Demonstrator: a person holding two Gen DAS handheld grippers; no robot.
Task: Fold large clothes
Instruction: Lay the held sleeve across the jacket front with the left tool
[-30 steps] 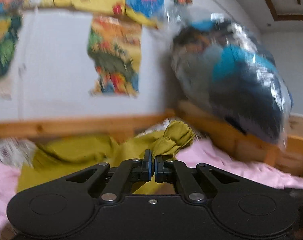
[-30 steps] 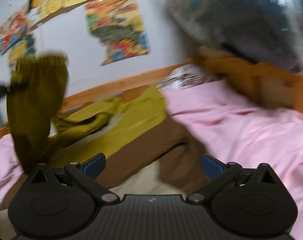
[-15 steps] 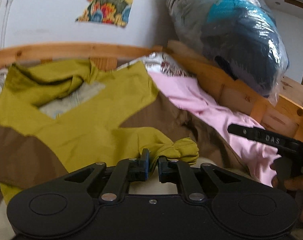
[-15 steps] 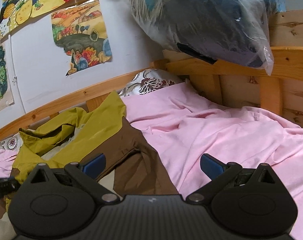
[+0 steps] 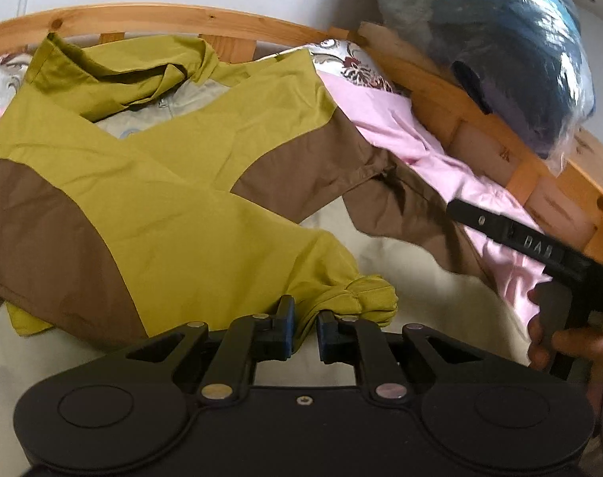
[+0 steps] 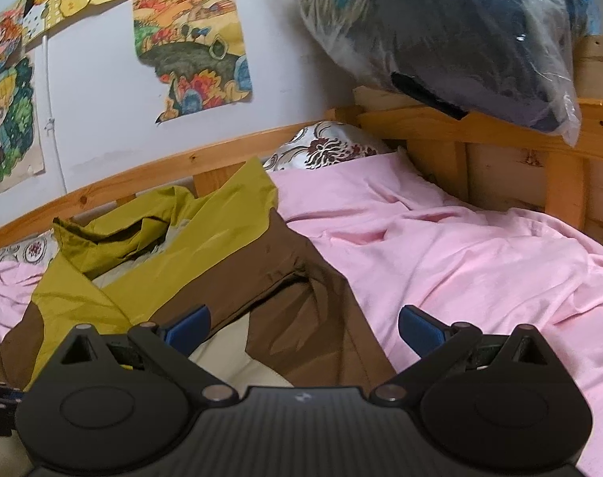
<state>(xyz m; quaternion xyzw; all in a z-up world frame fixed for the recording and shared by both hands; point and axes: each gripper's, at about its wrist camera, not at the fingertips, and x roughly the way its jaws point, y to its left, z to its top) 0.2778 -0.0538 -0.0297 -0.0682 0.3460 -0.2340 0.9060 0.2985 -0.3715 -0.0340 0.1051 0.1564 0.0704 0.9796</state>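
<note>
pink sheet point(image 6: 440, 246) covers the bed, and its wooden frame point(image 6: 480, 127) runs along the far edge and round the far right corner. a big plastic-wrapped bundle point(image 6: 460, 24) sits up on that corner rail. your jacket point(image 5: 162, 183), olive-yellow with brown panels and a cream lining, lies spread on the sheet toward the far left side, collar bunched up near the far rail, and one brown sleeve point(image 6: 309, 318) hangs down toward the near edge. the other sleeve, the yellow one, is folded across the body, and its gathered cuff point(image 5: 361, 298) is right at your left gripper point(image 5: 303, 320). that one's nearly closed, with the blue pads pinching the fabric just behind the cuff. your right gripper point(image 6: 301, 332) is spread wide with nothing in it, hovering over the brown sleeve with the cream lining showing between the fingers. from the left wrist view you can see your hand point(image 5: 559, 334) on the right tool's handle out at the right.
</note>
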